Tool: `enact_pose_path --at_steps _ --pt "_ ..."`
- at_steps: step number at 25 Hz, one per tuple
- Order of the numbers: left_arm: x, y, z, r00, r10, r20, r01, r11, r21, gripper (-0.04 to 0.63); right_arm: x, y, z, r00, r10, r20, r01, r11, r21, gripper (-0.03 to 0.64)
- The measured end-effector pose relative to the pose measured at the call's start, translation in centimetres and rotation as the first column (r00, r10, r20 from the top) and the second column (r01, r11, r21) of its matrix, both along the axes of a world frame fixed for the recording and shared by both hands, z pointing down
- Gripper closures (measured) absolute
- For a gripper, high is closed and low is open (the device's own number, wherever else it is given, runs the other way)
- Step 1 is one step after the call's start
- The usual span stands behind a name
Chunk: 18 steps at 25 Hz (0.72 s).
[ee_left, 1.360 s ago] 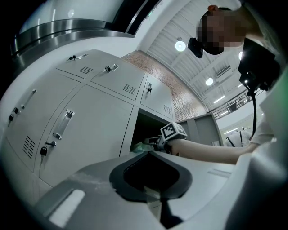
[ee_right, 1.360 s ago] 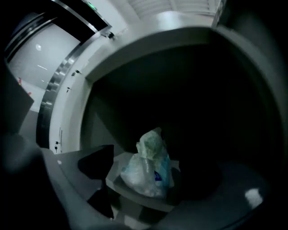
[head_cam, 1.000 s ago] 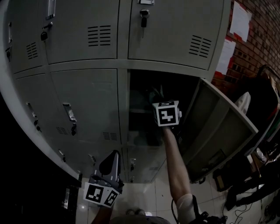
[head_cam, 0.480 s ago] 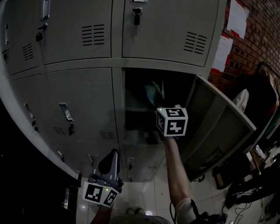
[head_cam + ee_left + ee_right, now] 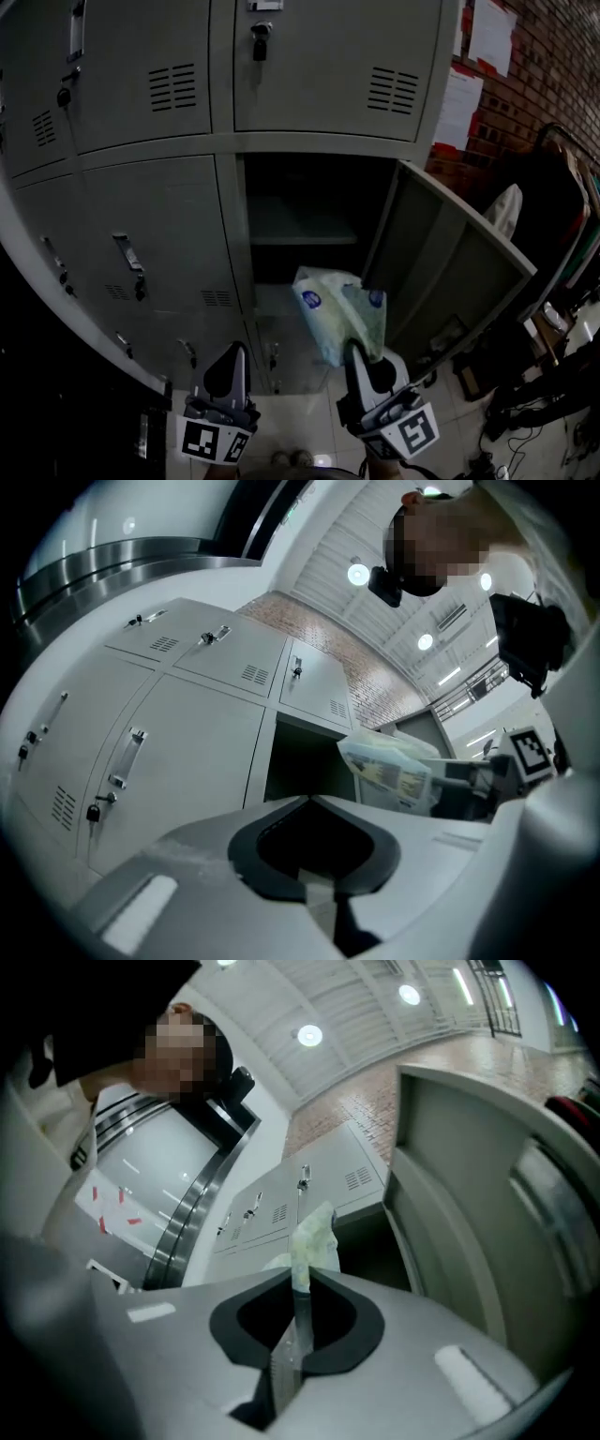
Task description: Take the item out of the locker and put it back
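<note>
Out of the grey metal locker (image 5: 300, 223) now — my right gripper (image 5: 357, 354) pinches a pale-green plastic packet (image 5: 339, 314), maybe wipes; left gripper (image 5: 232, 354) closed, empty.

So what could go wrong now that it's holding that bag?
The right gripper pinches the bag by just a thin edge, so the bag might slip out and fall to the floor. The open door also stands close on the bag's right, so the bag could bump it on the way into the locker.
</note>
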State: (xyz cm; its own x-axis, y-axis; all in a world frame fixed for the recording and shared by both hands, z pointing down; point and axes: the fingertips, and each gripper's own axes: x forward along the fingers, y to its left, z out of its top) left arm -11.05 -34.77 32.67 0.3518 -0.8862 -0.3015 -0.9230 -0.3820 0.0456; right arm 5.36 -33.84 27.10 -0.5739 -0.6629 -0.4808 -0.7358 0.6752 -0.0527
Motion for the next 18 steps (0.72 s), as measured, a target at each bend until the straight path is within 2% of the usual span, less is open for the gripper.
enact_pose_path --at_steps 2,6,18 --pt "0.2 0.3 0.8 1.000 0.007 -0.013 -0.008 1.000 -0.017 0.591 0.6 1.4 2.4 0.999 -0.023 0.029 0.024 0.999 -0.041 0.604" --pt "0.3 1.2 1.6 1.000 0.007 -0.016 -0.007 1.000 -0.022 0.591 1.9 3.1 5.1 0.999 -0.006 0.040 0.009 0.996 -0.093 0.604" --pt "-0.1 1.5 1.2 1.000 -0.023 -0.022 0.022 1.000 -0.017 0.591 2.6 4.2 5.7 0.999 -0.007 0.045 0.012 0.995 -0.096 0.604"
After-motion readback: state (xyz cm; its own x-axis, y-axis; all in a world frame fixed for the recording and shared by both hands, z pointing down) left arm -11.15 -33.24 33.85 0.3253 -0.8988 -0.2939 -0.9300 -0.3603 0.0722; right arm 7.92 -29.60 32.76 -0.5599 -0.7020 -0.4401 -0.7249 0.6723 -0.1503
